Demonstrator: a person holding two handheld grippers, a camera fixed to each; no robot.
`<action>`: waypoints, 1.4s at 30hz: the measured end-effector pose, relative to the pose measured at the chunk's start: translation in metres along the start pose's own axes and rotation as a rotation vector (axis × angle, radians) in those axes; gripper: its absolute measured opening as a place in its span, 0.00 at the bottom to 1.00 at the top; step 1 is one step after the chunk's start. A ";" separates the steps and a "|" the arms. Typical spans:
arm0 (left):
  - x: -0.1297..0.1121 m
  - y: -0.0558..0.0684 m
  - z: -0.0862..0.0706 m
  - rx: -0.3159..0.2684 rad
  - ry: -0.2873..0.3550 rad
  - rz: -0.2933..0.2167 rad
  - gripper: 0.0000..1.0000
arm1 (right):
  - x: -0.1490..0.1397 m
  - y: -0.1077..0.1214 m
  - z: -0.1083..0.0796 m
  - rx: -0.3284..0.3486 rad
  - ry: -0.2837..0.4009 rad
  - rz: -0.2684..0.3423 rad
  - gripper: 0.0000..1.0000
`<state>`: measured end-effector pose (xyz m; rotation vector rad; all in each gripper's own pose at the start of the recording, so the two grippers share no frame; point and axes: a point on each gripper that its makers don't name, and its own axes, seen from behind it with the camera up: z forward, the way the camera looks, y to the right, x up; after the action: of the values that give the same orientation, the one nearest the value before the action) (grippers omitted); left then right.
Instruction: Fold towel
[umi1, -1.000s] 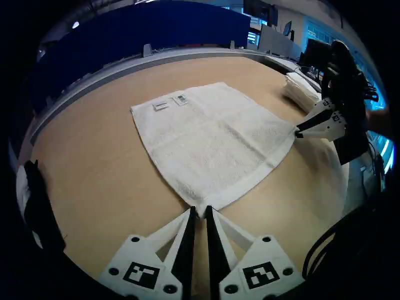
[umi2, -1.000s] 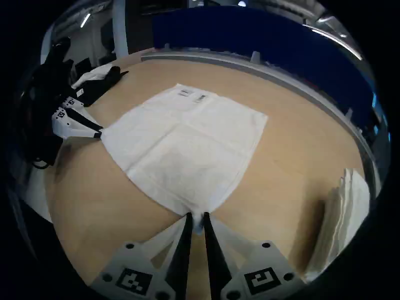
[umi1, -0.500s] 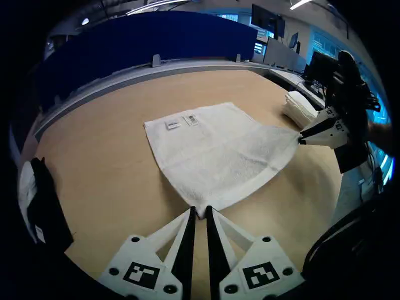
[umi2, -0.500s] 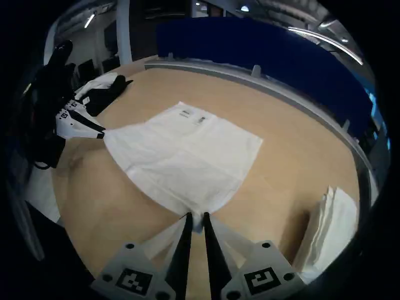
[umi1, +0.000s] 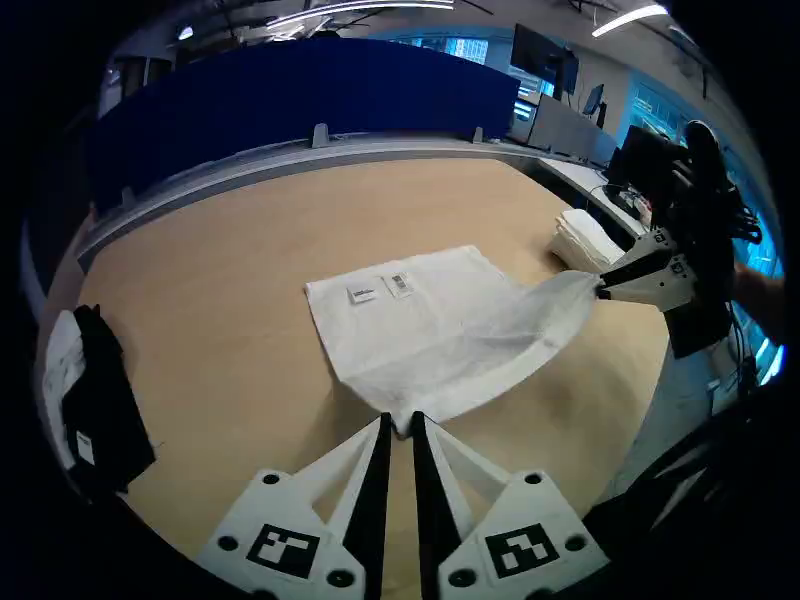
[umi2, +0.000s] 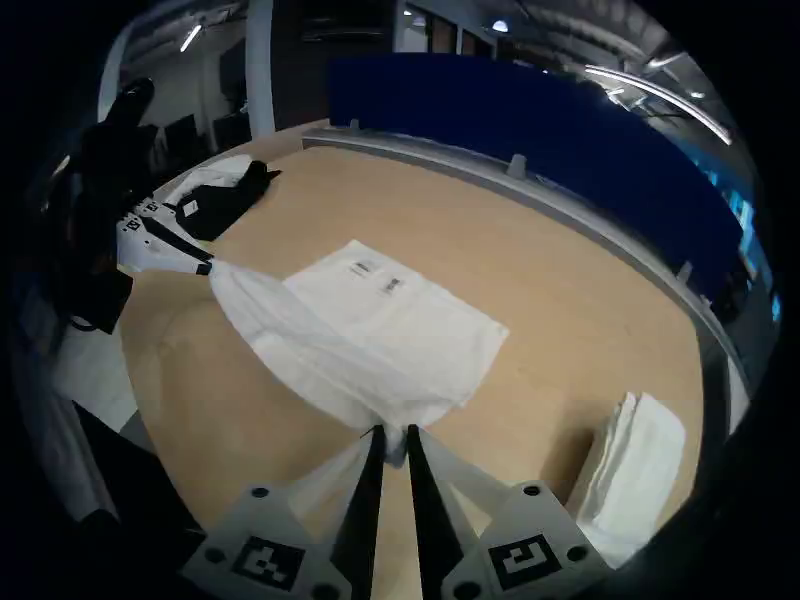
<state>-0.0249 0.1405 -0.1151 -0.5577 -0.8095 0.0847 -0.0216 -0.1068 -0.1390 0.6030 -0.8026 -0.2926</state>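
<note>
A white towel (umi1: 440, 325) with two small labels near its far edge lies partly on the wooden table (umi1: 220, 290). Its near edge hangs lifted between the two grippers. My left gripper (umi1: 401, 425) is shut on one near corner. My right gripper (umi2: 393, 440) is shut on the other near corner of the towel (umi2: 370, 330). In the left gripper view the right gripper (umi1: 603, 291) shows at the right, pinching its corner. In the right gripper view the left gripper (umi2: 204, 266) shows at the left, likewise pinching.
A stack of folded white towels (umi2: 635, 470) sits near the table's edge, seen also as the stack (umi1: 585, 235). A black and white cloth pile (umi1: 90, 410) lies at the other end, the same pile (umi2: 225, 185) showing at far left. A blue divider (umi1: 300, 90) backs the table.
Both grippers have risen with their corners, pulling the towel's near half off the table. Less of the towel now lies flat, and it looks smaller and farther below.
</note>
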 end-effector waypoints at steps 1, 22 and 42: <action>0.000 0.002 -0.003 -0.001 0.001 -0.007 0.15 | 0.001 -0.001 -0.002 0.001 0.001 0.002 0.17; 0.012 0.005 -0.011 0.000 0.013 -0.026 0.15 | 0.008 0.003 -0.011 0.017 -0.016 -0.015 0.17; 0.042 -0.029 0.040 0.031 0.021 -0.031 0.15 | 0.028 0.043 0.038 -0.023 -0.048 -0.015 0.17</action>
<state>-0.0280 0.1448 -0.0500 -0.5155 -0.7950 0.0630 -0.0304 -0.1009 -0.0763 0.5820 -0.8402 -0.3309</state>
